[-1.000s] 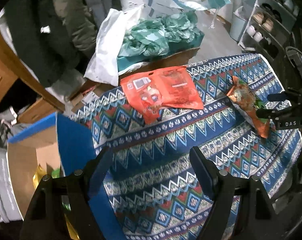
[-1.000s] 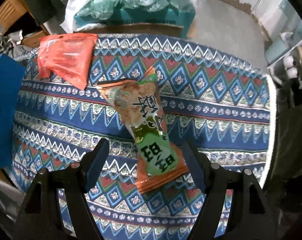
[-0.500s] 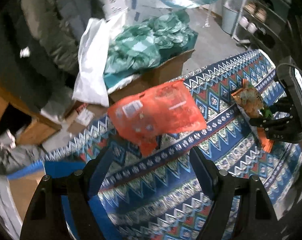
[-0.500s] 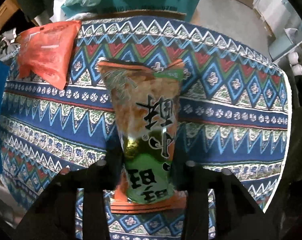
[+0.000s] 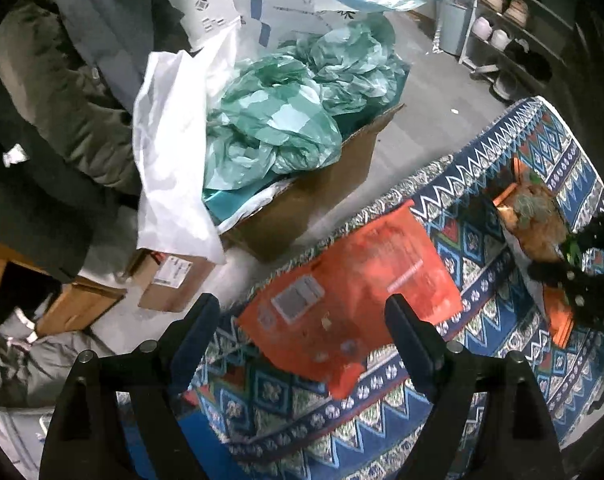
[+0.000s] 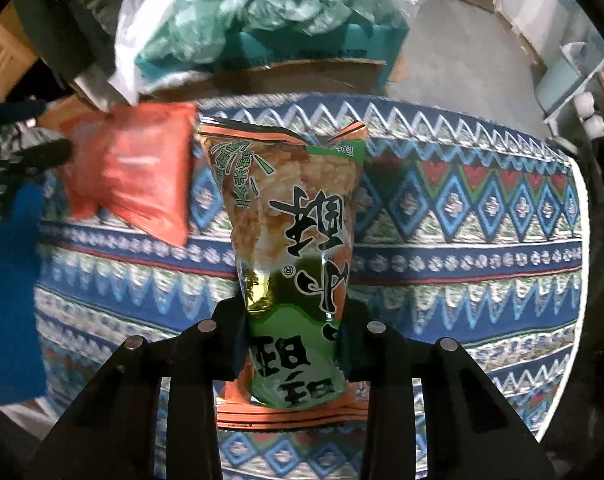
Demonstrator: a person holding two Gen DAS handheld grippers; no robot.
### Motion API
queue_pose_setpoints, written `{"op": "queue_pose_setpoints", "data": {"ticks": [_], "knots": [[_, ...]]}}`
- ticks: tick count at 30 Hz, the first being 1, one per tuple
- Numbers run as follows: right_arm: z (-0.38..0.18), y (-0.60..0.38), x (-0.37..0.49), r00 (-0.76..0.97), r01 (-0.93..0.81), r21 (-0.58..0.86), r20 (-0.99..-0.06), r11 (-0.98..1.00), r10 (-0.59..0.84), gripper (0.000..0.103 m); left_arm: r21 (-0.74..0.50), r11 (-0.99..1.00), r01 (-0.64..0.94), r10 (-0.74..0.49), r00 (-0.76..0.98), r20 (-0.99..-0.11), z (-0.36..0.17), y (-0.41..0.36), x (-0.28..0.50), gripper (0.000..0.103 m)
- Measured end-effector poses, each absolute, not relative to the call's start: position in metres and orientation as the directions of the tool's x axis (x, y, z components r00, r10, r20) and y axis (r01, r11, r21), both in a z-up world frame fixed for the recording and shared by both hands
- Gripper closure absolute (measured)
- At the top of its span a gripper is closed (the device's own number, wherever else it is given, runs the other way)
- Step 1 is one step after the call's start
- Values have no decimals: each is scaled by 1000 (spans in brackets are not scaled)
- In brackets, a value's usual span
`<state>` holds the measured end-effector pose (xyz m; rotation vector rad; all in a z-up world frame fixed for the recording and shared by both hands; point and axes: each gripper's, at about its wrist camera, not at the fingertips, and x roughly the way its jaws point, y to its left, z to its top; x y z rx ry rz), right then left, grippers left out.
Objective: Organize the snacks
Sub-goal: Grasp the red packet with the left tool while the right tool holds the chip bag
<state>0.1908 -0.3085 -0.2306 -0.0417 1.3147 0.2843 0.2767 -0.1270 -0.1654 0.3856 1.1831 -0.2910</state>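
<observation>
Patterned cloth before a cluttered floor — right gripper jaws clamp the snack bag, left gripper jaws widening, empty.

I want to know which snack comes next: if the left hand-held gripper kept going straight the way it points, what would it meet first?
Most likely the orange-red snack packet lying on the patterned cloth; it sits between the left hand-held gripper's opening jaws, untouched, though depth is unclear.

Two snack packets lie side by side — on the tablecloth.
</observation>
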Motion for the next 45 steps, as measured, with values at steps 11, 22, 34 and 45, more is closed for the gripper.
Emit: {"op": "queue_pose_setpoints", "data": {"ticks": [11, 22, 34, 45], "knots": [[-228, -280, 187, 207, -287, 139, -957, 948, 203, 70, -8, 922, 386, -112, 248, -962, -197, -121, 303, 17], [-233, -287, 184, 191, -276, 140, -962, 951, 197, 70, -37, 927, 373, -117, 194, -974, -211, -126, 283, 17], [-220, -300, 172, 201, -264, 144, -959, 954, 200, 70, -85, 947, 308, -123, 105, -987, -224, -124, 212, 16], [-217, -296, 145, 201, -274, 146, -958, 951, 205, 70, -124, 975, 182, -134, 42, -990, -228, -109, 150, 15]]}}
